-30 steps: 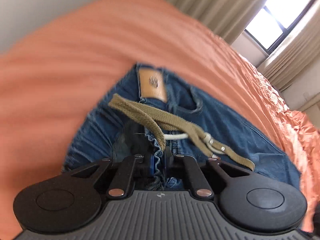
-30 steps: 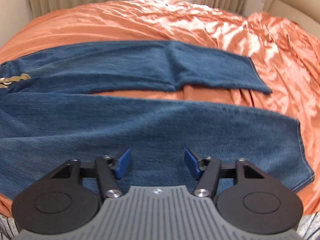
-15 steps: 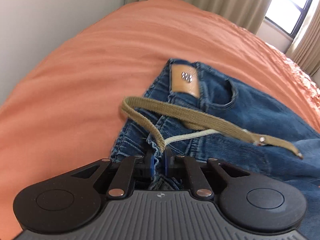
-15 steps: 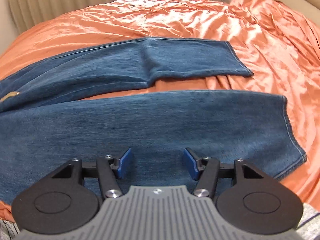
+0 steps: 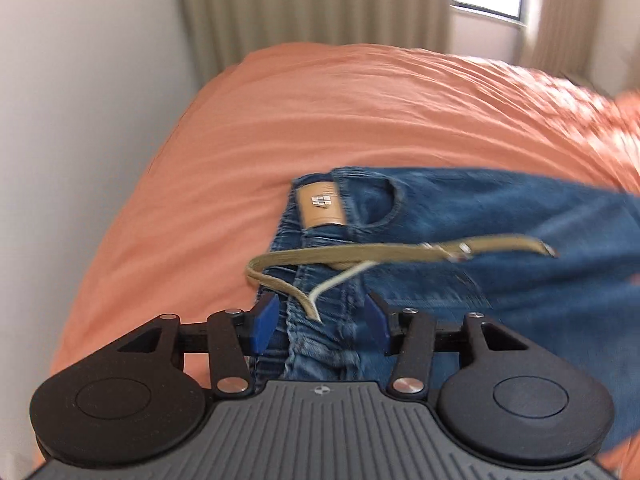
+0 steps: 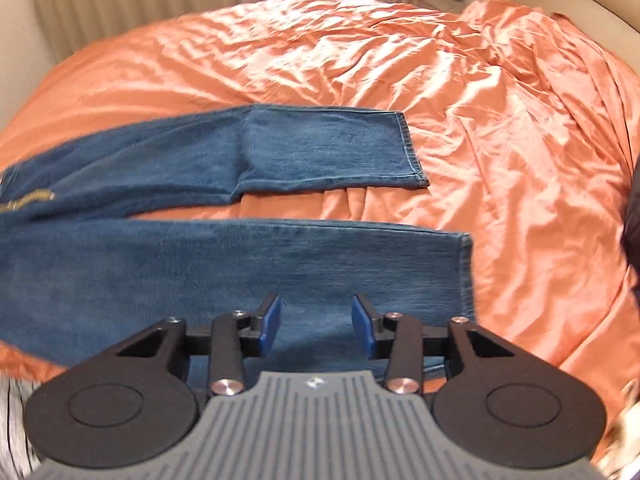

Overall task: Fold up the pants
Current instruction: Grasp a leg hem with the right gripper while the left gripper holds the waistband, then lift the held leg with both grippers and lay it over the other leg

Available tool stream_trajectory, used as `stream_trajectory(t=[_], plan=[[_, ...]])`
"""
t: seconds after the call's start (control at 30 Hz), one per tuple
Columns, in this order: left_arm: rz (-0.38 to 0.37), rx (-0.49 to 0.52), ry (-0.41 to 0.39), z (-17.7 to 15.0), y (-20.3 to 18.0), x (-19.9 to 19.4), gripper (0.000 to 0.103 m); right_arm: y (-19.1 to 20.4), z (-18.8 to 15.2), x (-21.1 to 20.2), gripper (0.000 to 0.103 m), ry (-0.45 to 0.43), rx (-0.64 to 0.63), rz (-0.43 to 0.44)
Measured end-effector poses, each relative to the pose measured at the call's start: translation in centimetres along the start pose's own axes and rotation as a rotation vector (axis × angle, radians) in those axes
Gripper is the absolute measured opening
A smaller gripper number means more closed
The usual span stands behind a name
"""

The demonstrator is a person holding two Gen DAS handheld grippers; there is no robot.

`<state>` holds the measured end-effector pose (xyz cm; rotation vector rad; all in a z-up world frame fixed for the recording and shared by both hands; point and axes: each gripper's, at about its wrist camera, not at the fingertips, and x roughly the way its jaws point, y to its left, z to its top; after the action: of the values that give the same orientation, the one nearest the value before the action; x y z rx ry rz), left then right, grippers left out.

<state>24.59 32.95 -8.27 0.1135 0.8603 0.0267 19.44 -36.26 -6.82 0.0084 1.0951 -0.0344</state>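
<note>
The left gripper [image 5: 320, 318] points steeply down at the waistband end of a pair of blue jeans [image 5: 500, 240] lying on a bed with an orange sheet [image 5: 320, 120]. Its jaws are opening: the blue pads [image 5: 264, 320] stand apart on either side of the gathered waistband, not pressing it. A khaki belt [image 5: 360, 254] trails loosely across the waistband. Beside it is a tan leather patch [image 5: 322, 206] bearing a small pale mark, too blurred to read.

The right gripper [image 6: 316, 326] also tilts steeply down, over the near leg of the jeans close to its hem. Its jaws are closing, with only flat denim behind the gap and nothing gripped. Both legs lie stretched flat across the sheet, the far leg slightly apart from the near one.
</note>
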Motion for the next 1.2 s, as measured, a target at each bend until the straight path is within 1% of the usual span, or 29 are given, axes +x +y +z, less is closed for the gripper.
stream_trajectory(t=[0.07,0.17,0.23,0.3,0.4,0.5,0.57,0.67,0.73,0.8,0.83,0.9,0.93,1.0,1.03,1.1,1.2], plan=[[-0.01,0.127,0.01,-0.8,-1.9,-1.8,0.058,-0.9,0.5,-1.5,0.034,0.053,-0.102,-0.027],[-0.017,0.321,0.039,-3.1,-4.7,-4.1,0.058,-2.4,0.2,-2.8,0.032,0.123,-0.251,-0.065],[-0.021,0.428,0.066,-5.0,-6.1,-4.8,0.058,-3.8,-0.5,-3.0,0.024,0.166,-0.31,-0.094],[-0.024,0.513,0.103,-6.8,-7.2,-5.2,0.058,-5.1,-1.5,-2.7,0.021,0.187,-0.353,-0.117],[-0.01,0.655,0.157,-9.8,-8.9,-4.9,0.058,-7.0,-2.9,-1.8,0.016,0.207,-0.357,-0.136],[0.019,0.763,0.178,-12.3,-10.1,-3.6,0.058,-8.0,-4.3,-0.8,0.013,0.185,-0.356,-0.148],[0.038,0.822,0.191,-13.5,-10.9,-2.4,0.058,-8.0,-4.8,-0.2,0.013,0.152,-0.369,-0.145],[0.066,0.908,0.171,-14.4,-12.0,-0.6,0.059,-7.6,-5.5,0.3,0.013,0.118,-0.389,-0.136],[0.084,0.965,0.149,-14.9,-12.8,0.5,0.061,-7.3,-6.0,0.7,0.013,0.1,-0.428,-0.14],[0.088,1.011,0.148,-15.2,-13.5,1.6,0.063,-6.9,-6.6,1.0,0.013,0.071,-0.482,-0.148],[0.103,1.029,0.152,-15.2,-13.8,2.4,0.063,-6.7,-6.9,1.0,0.013,0.046,-0.517,-0.141],[0.11,1.026,0.167,-15.2,-14.1,3.4,0.061,-6.0,-7.8,0.9,0.014,-0.009,-0.614,-0.117],[0.114,1.003,0.178,-15.0,-14.2,3.7,0.059,-5.7,-8.1,1.1,0.015,-0.013,-0.662,-0.116],[0.102,0.915,0.204,-14.2,-14.0,4.0,0.041,-5.2,-8.7,1.9,0.015,0.014,-0.749,-0.114],[0.101,0.85,0.204,-13.6,-13.9,3.7,0.038,-5.0,-9.1,2.4,0.015,0.035,-0.798,-0.107],[0.104,0.732,0.17,-12.3,-13.2,2.9,0.025,-4.6,-9.8,3.5,0.014,0.072,-0.89,-0.099],[0.108,0.571,0.099,-10.2,-12.8,1.1,0.016,-4.4,-10.3,5.3,0.014,0.1,-0.983,-0.081]])
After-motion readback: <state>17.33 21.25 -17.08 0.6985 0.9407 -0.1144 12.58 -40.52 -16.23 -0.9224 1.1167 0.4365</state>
